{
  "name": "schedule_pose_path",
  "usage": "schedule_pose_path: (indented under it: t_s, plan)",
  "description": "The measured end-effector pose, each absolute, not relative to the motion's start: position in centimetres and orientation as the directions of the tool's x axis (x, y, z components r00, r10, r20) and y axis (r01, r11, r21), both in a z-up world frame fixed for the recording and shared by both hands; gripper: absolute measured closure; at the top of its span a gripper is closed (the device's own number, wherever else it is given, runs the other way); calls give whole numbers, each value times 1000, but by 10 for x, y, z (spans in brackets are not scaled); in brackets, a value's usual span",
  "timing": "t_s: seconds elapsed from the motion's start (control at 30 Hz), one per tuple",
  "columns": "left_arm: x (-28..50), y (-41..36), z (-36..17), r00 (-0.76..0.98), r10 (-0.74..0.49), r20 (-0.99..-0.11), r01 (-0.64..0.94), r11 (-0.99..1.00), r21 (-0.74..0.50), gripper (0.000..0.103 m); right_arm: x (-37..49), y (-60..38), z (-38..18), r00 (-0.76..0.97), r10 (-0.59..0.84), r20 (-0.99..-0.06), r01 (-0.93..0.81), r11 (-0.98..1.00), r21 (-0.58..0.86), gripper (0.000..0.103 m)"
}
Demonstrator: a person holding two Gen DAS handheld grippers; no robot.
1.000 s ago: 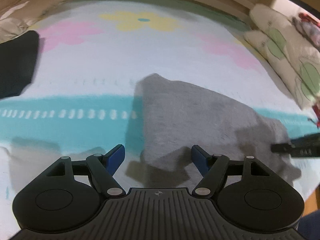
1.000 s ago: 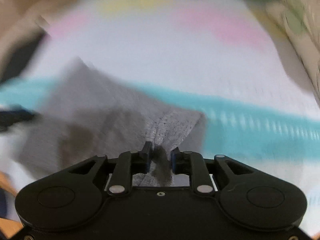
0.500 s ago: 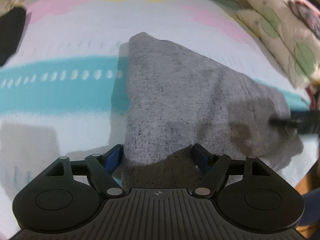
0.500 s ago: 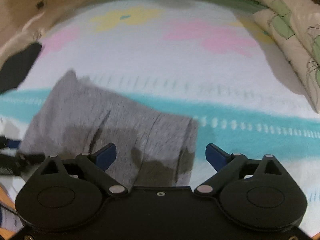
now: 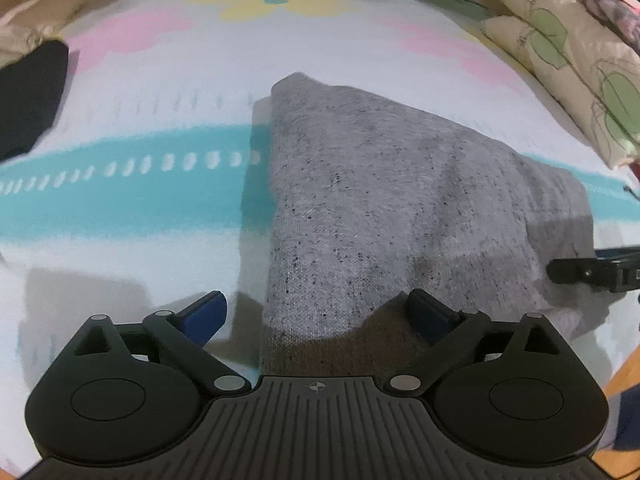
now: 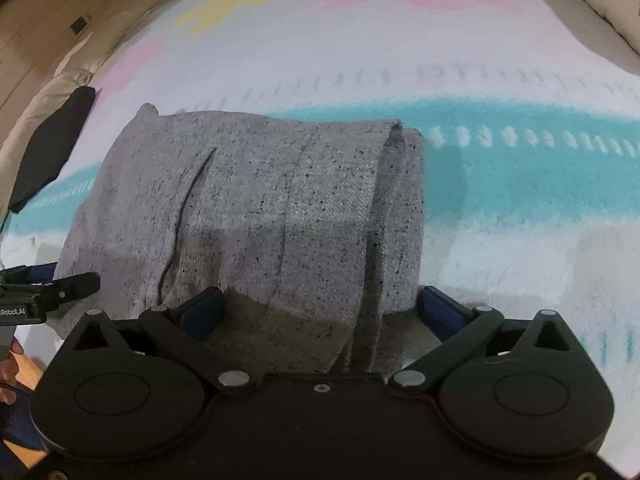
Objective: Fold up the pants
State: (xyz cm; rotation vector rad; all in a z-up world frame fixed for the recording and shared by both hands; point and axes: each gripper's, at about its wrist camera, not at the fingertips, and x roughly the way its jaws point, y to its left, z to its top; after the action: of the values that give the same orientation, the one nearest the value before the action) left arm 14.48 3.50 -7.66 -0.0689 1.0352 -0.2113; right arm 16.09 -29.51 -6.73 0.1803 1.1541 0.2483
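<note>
The grey speckled pants [image 5: 400, 200] lie folded in a thick bundle on the flowered bedspread [image 5: 120, 220]. My left gripper [image 5: 316, 308] hangs over the bundle's near left edge. Its jaws are opening wide; the cloth lies under them and the blue pads [image 5: 208, 312] do not press on it. My right gripper [image 6: 320, 304] stands over the right end of the pants [image 6: 280, 200], where the folded layers show. Its jaws are also opening, with the cloth between them and free. Each gripper's tip shows in the other view: the right gripper [image 5: 592, 272] and the left gripper [image 6: 52, 288].
A black garment [image 5: 28, 100] lies at the bedspread's far left. Leaf-patterned pillows [image 5: 568, 60] are stacked along the right side. A wooden floor strip [image 5: 624, 380] shows past the bed's near edge. Part of a hand [image 6: 8, 360] shows at the lower left.
The right gripper let go of the pinched fold and opened wide. The left jaws spread further. Both grippers came down closer to the pants, which now rest on the bed.
</note>
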Motion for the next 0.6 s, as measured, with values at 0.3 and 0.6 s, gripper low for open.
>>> schedule_pose_path:
  t_s: [0.3, 0.6]
  plan:
    - [163, 40, -84, 456, -235, -858, 104, 972, -211, 4, 157, -296, -72, 403, 296, -866, -123, 955, 269, 0]
    - [171, 35, -89, 470, -240, -849, 124, 971, -205, 0, 150, -304, -72, 440, 341, -831, -156, 940, 303, 0]
